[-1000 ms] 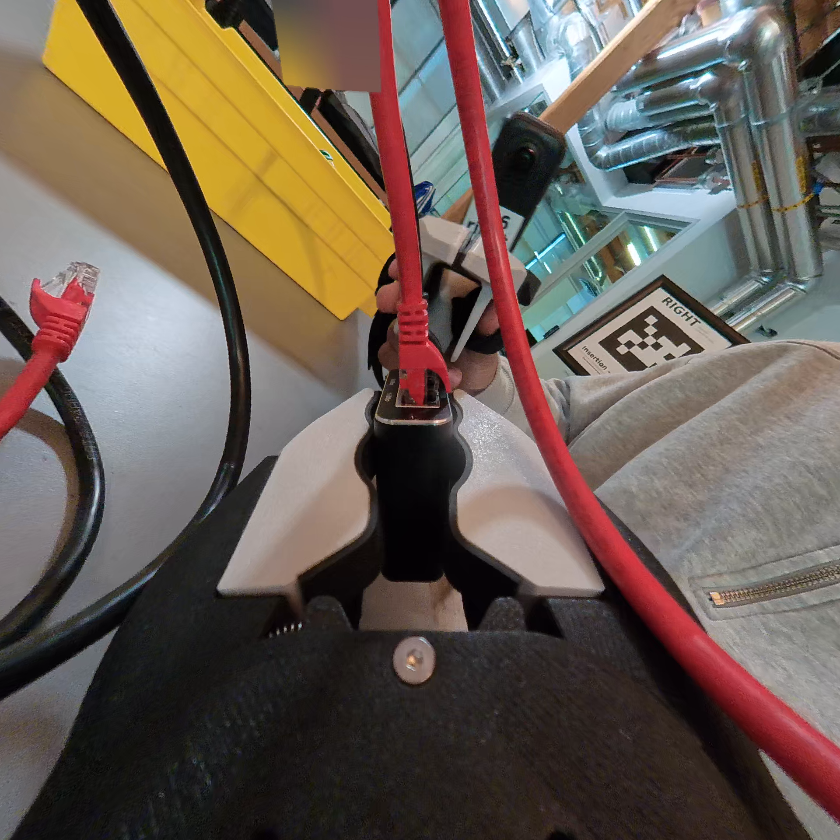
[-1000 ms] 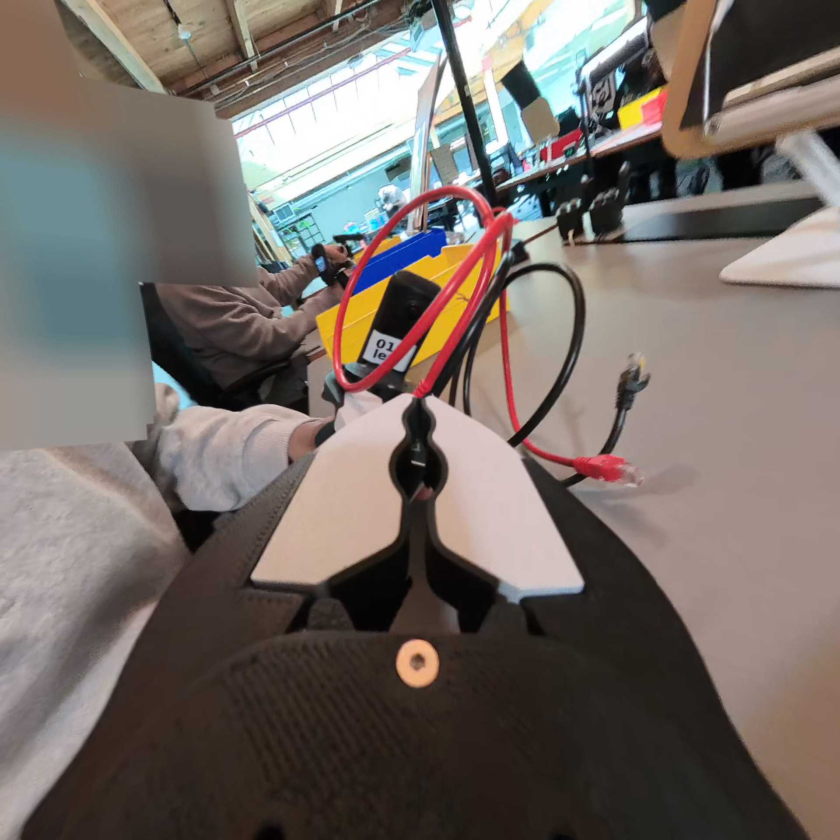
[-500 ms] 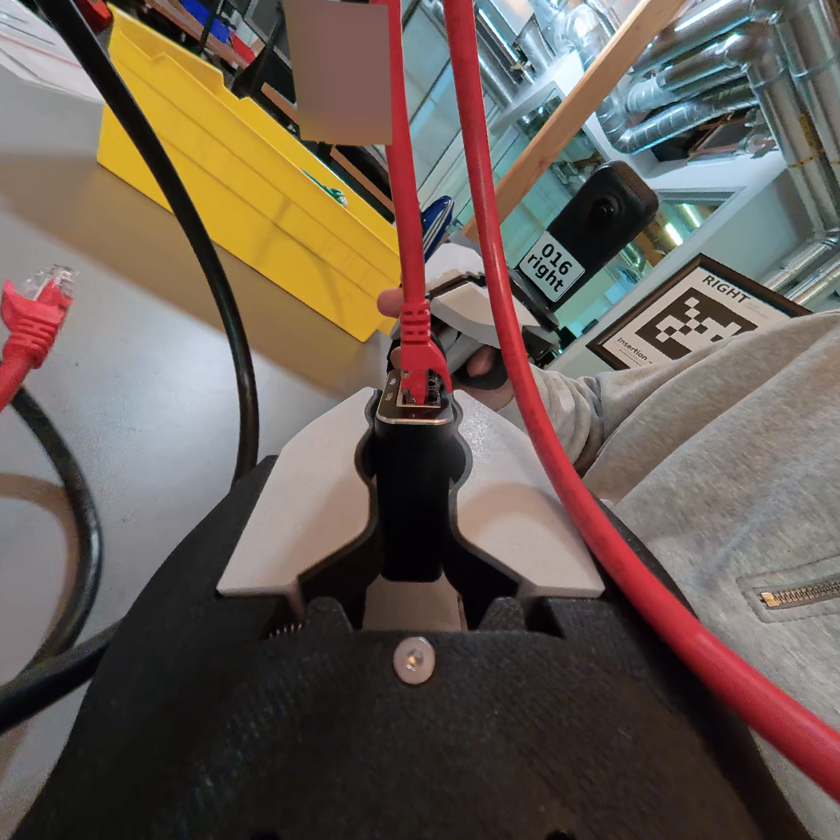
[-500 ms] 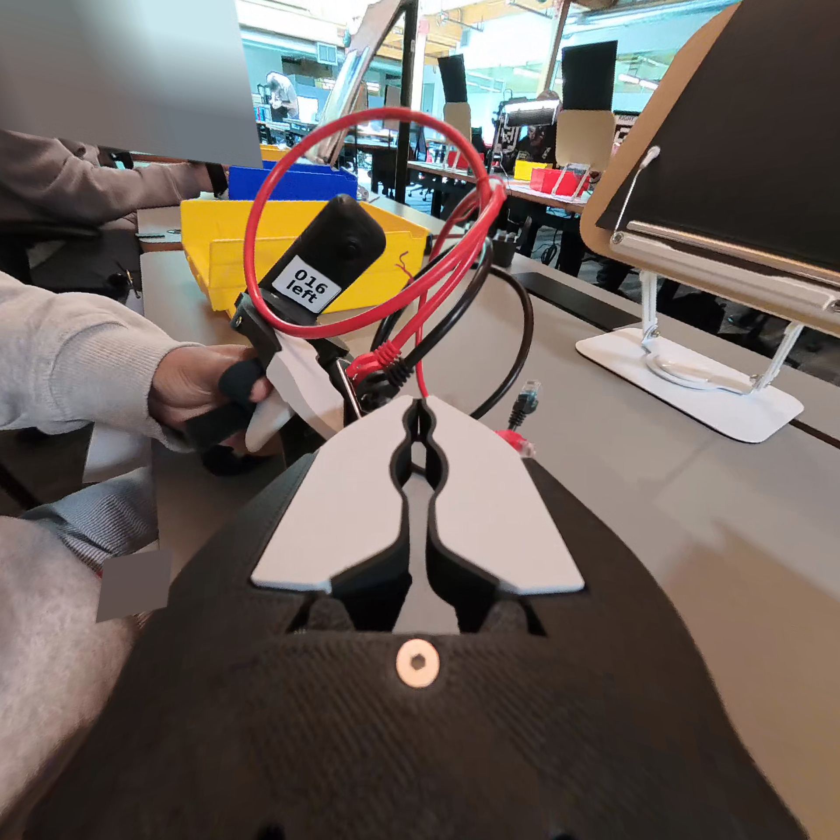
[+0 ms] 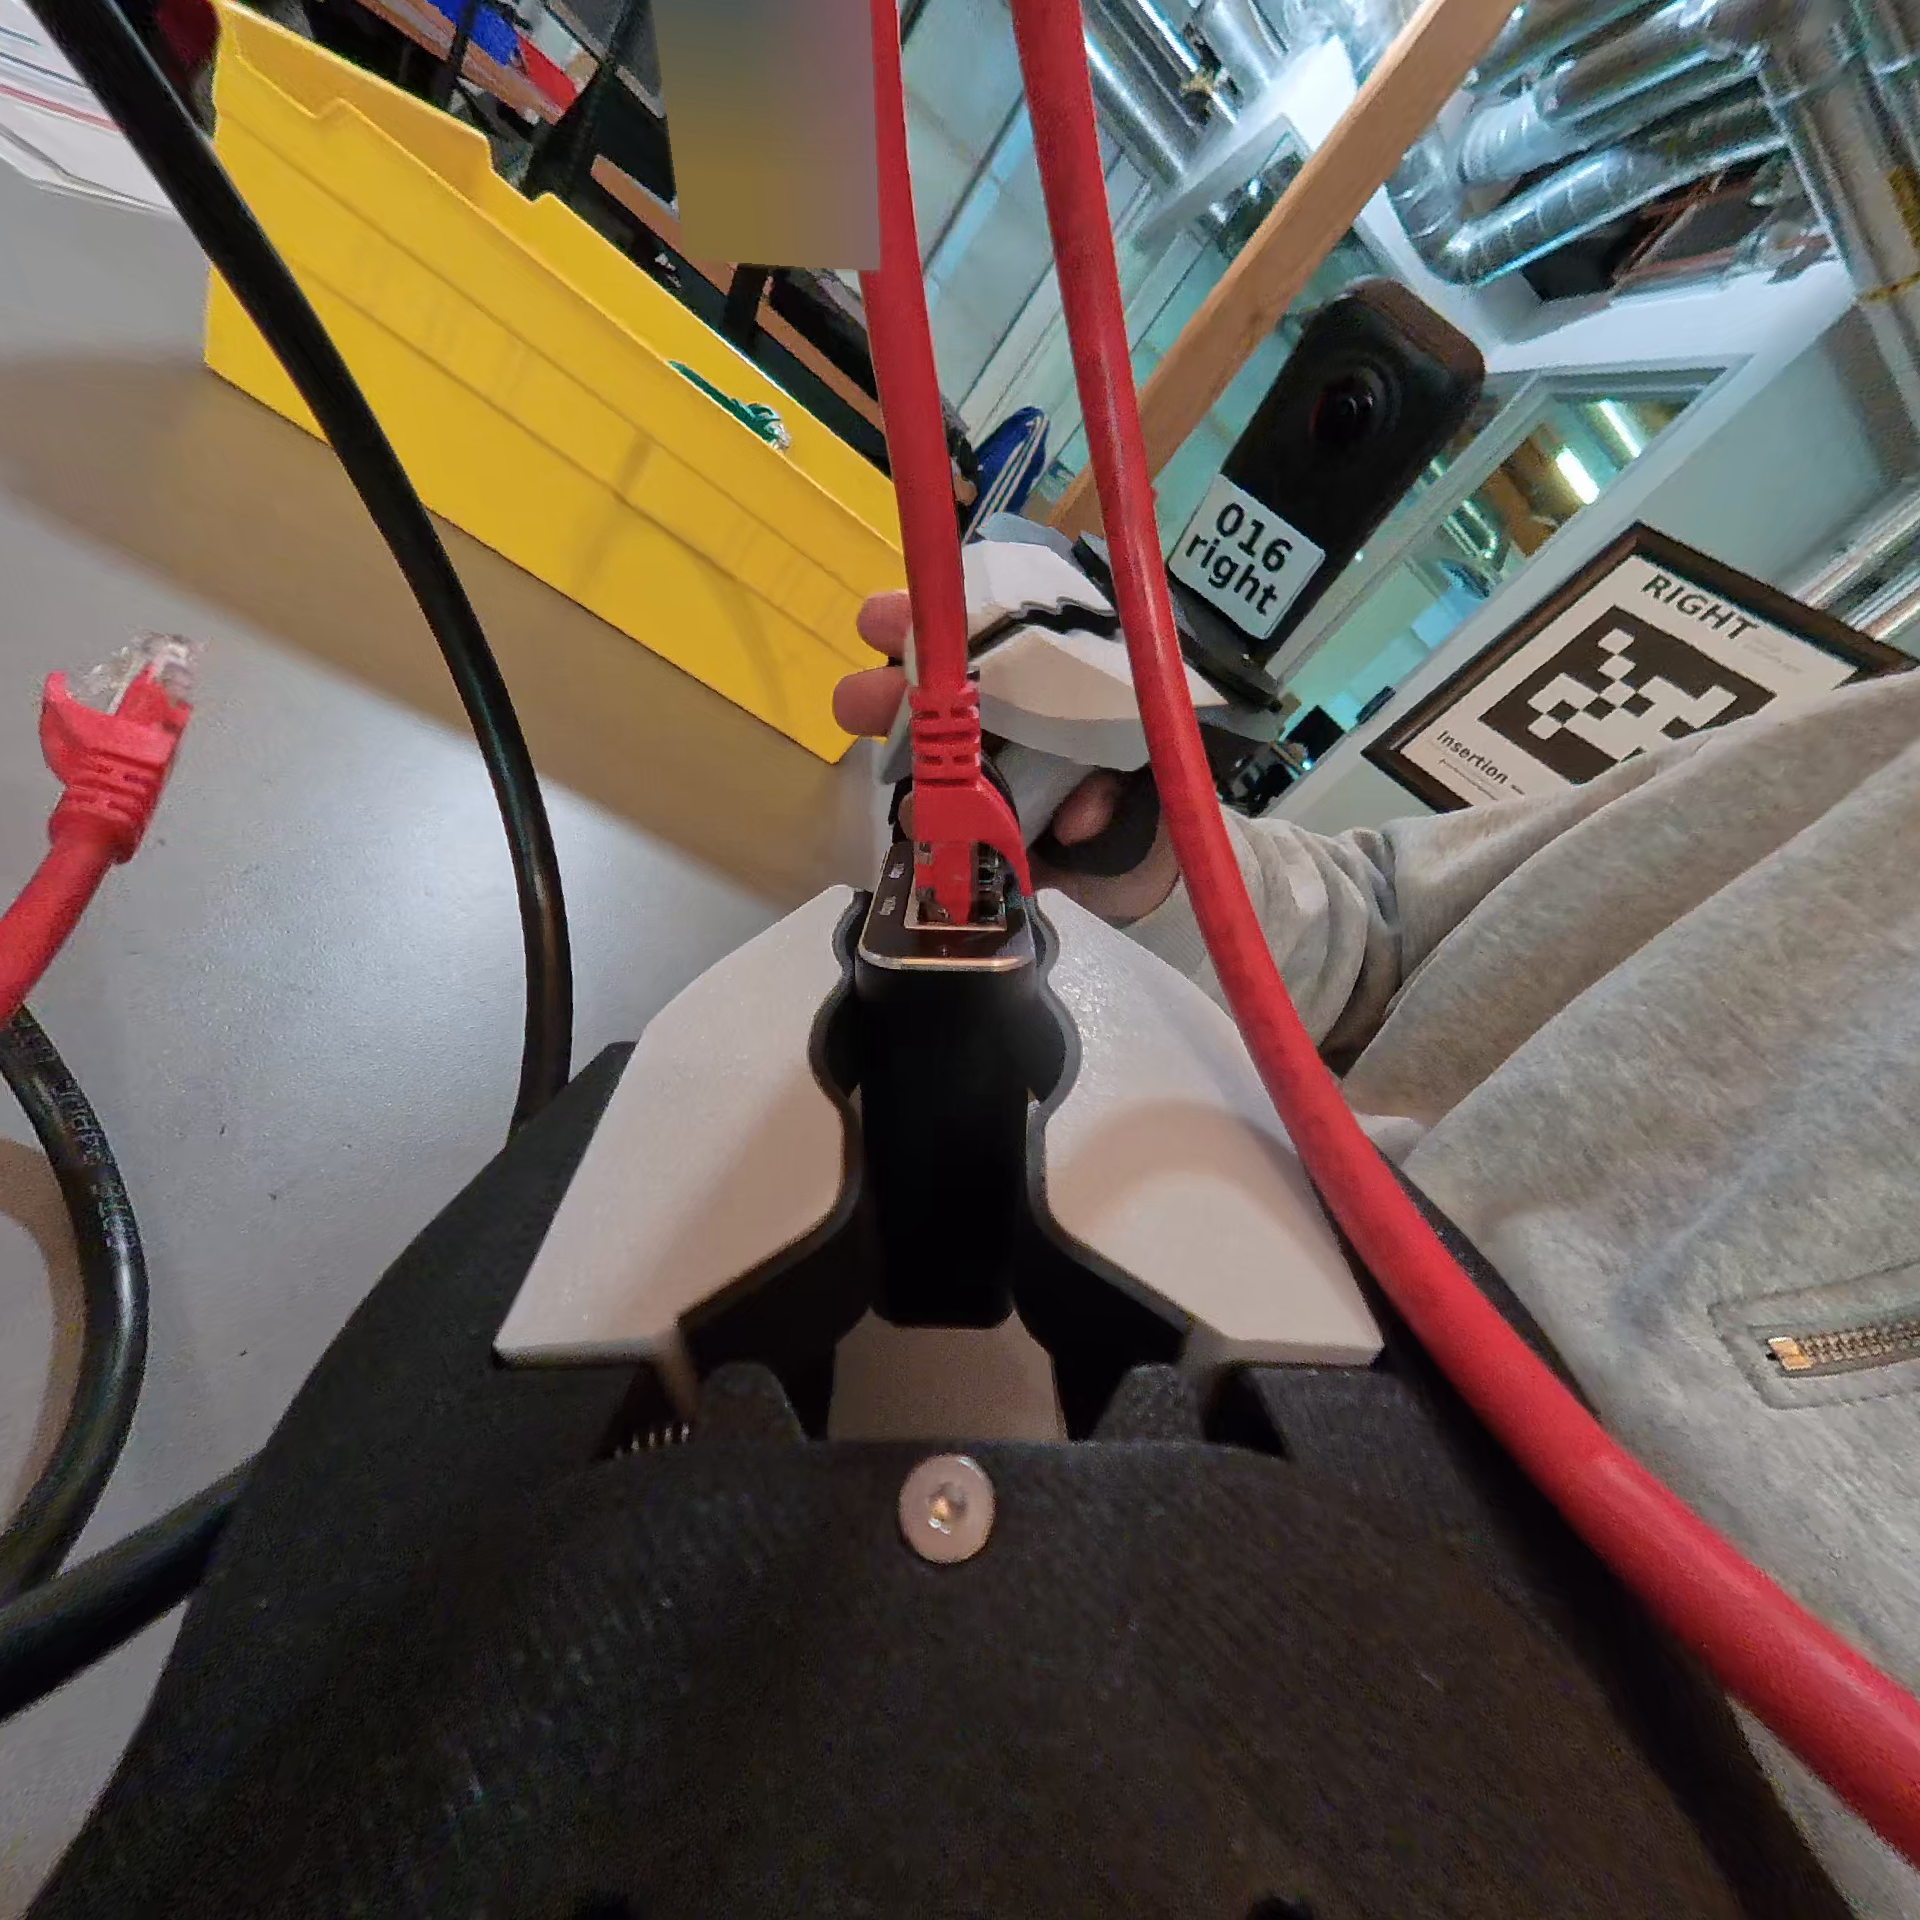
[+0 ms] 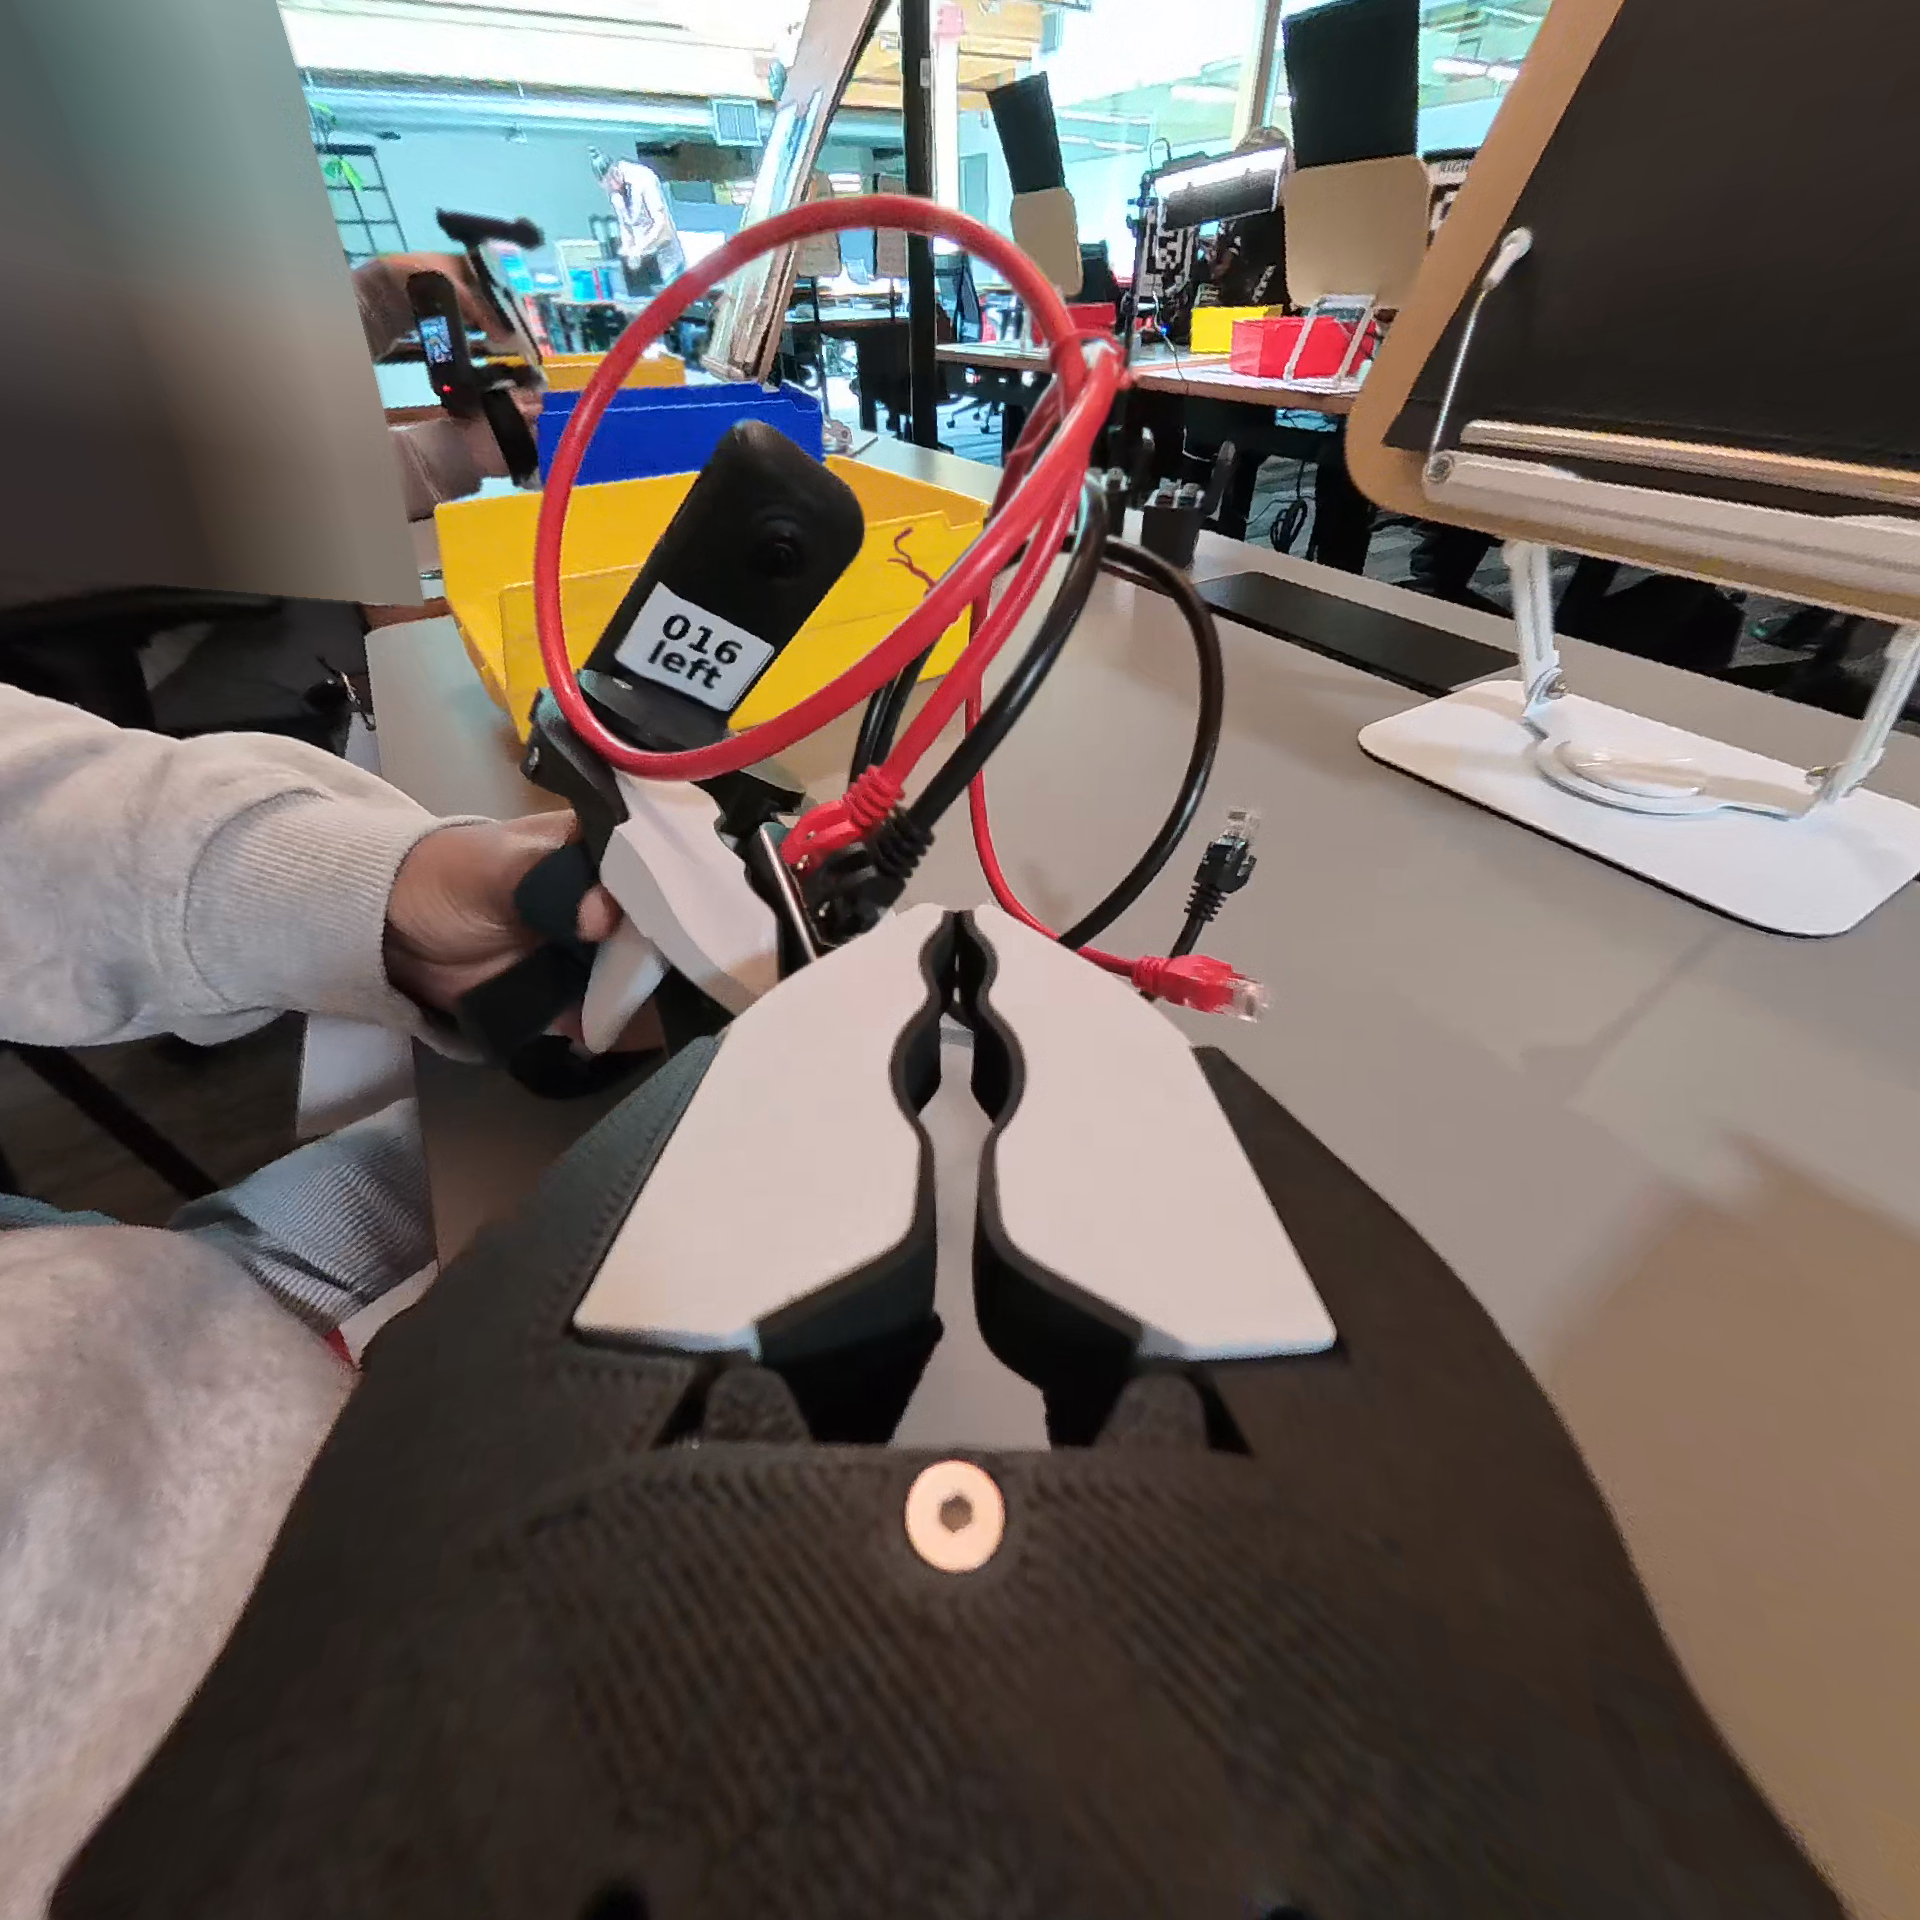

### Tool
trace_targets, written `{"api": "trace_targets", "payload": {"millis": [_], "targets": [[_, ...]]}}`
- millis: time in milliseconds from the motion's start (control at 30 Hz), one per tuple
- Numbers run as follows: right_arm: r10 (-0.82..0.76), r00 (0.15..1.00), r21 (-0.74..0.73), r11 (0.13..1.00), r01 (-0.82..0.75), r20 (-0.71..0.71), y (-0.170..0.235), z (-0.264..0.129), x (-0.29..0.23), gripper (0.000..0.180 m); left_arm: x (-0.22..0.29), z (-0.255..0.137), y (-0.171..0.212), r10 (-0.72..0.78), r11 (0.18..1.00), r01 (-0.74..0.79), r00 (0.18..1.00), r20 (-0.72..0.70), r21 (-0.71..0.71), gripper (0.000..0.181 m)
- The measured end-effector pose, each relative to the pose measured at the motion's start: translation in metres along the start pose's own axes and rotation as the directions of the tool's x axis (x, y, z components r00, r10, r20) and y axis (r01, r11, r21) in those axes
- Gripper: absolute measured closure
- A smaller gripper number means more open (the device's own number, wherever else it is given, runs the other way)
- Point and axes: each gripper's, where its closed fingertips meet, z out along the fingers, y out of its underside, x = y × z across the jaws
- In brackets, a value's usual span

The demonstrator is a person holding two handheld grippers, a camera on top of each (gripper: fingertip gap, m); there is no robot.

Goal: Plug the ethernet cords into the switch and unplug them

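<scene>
My left gripper [image 5: 945, 935] is shut on a black switch [image 5: 945, 1091], held off the table with its ports facing away. A red ethernet plug [image 5: 951, 821] sits in one port. In the right wrist view a red plug [image 6: 831, 821] and a black plug [image 6: 894, 842] both sit in the switch, and their cords loop above it. My right gripper [image 6: 958, 920] stands just short of the switch with its jaws a narrow gap apart and holds nothing. It also shows behind the switch in the left wrist view [image 5: 1039, 665]. A loose red plug [image 6: 1195, 982] and a loose black plug [image 6: 1221, 862] lie on the grey table.
A yellow bin [image 6: 914, 582] stands behind the cords, with a blue bin [image 6: 665, 431] past it. A white stand [image 6: 1662, 790] holding a board is at the right. A framed marker sign [image 5: 1621, 686] stands beyond the grey sleeve [image 5: 1558, 1039]. Another loose red plug [image 5: 109, 727] lies at the left.
My right gripper has let go of the red cord and drawn back a little from the switch. My left gripper still holds the switch and has tilted slightly.
</scene>
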Motion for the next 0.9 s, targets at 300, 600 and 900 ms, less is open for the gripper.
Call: {"api": "trace_targets", "payload": {"millis": [300, 600, 900], "targets": [[-0.007, 1.000, 0.041, 0.999, 0.007, 0.005, 0.001, -0.002, 0.003, 0.180, 0.001, 0.005, 0.005, -0.006, 1.000, 0.006, 1.000, -0.001, 0.001, 0.154], [0.097, 0.973, 0.035, 0.994, -0.106, 0.209, 0.005, -0.003, -0.010, 0.161, 0.000, 0.004, 0.006, -0.008, 1.000, 0.008, 1.000, -0.001, -0.005, 0.154], [0.225, 0.919, -0.029, 0.973, -0.229, 0.324, 0.011, 0.004, -0.029, 0.158, 0.008, 0.009, 0.011, -0.006, 0.999, 0.004, 0.999, -0.054, -0.036, 0.154]]}}
